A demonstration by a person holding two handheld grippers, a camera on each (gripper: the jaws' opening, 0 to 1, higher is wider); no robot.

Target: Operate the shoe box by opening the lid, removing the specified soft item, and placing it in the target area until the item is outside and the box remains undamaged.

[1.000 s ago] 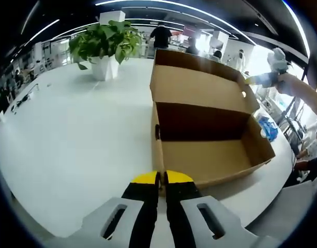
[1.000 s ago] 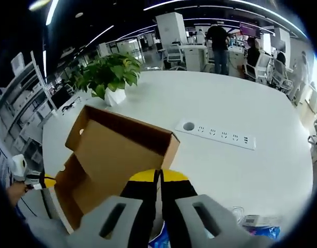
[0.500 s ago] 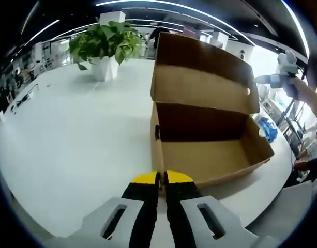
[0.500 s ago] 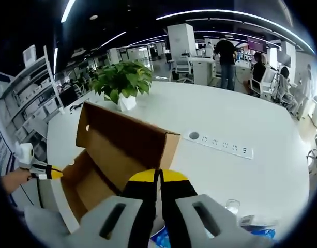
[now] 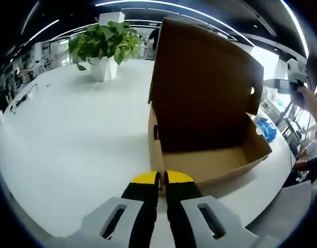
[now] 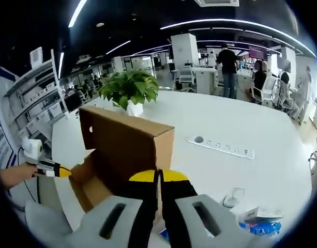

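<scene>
Greenery sits at the far left of the left gripper view: a potted plant [image 5: 104,44] in a white pot on the white table [image 5: 65,129]. Moving right, the left gripper [image 5: 162,178] rises from the bottom centre, its yellow-tipped jaws pressed together with nothing between them. Just beyond the tips stands the shoe box [image 5: 210,155], a brown cardboard tray on the table near its right edge, with its near wall just beside the jaws. Its lid [image 5: 199,77] is hinged at the far side and stands roughly upright, its dark inner face turned toward the camera. What can be seen of the box floor is bare cardboard. Right of the box, a blue soft item [image 5: 267,128] lies on the table by the box's far right corner, outside it.

In the right gripper view, a person's hand [image 6: 11,174] comes in at the far left. Next right is the shoe box [image 6: 96,181] with its lid [image 6: 127,142] raised, outer face toward this camera. The right gripper [image 6: 159,181] is at bottom centre, jaws closed on nothing, tips overlapping the lid's lower edge in the view; contact cannot be told. Farther right lie a power strip [image 6: 220,146] and the blue item [image 6: 259,227].
</scene>
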